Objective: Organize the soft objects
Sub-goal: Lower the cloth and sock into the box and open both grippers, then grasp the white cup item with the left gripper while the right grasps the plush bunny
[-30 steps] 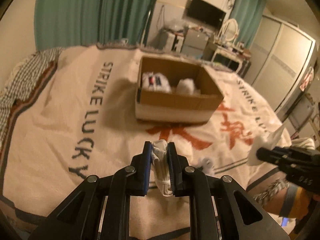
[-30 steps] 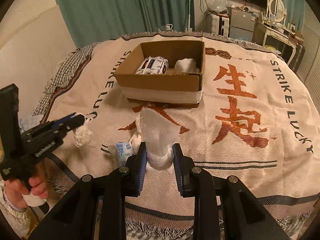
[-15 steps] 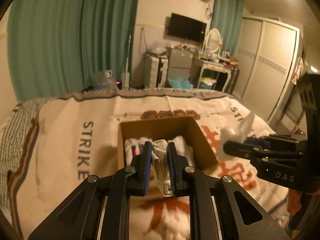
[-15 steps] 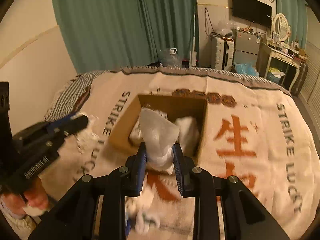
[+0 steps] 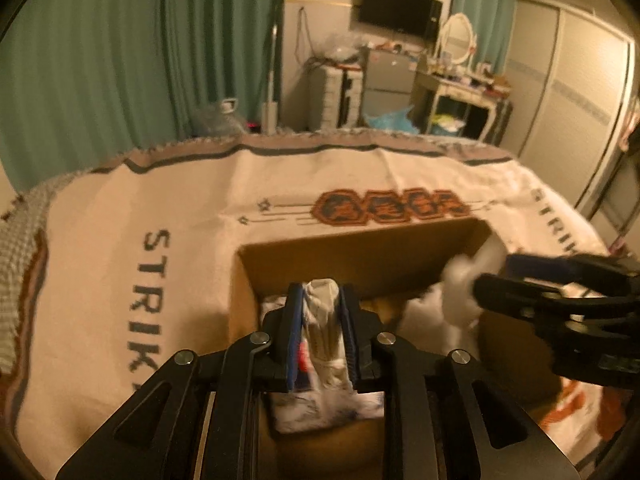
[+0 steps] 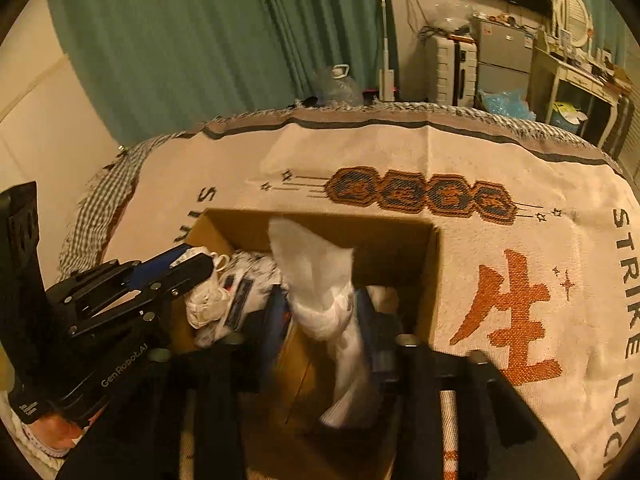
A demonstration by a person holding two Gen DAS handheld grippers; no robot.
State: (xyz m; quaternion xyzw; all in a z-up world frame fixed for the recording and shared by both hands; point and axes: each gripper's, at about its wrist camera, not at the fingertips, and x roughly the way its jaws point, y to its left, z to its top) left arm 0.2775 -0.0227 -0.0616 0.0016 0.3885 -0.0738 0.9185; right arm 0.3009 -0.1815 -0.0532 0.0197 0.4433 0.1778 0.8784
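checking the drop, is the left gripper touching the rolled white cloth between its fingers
Touching. In the left wrist view the rolled white cloth fills the opening jaws of the left gripper, no gap visible.

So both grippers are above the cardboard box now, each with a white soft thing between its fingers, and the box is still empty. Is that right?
Not quite: the cardboard box is not empty. The right wrist view shows a printed packet and white items already in it. The rest holds: left gripper and right gripper are over the box, jaws opening, each with a white soft item between its fingers.
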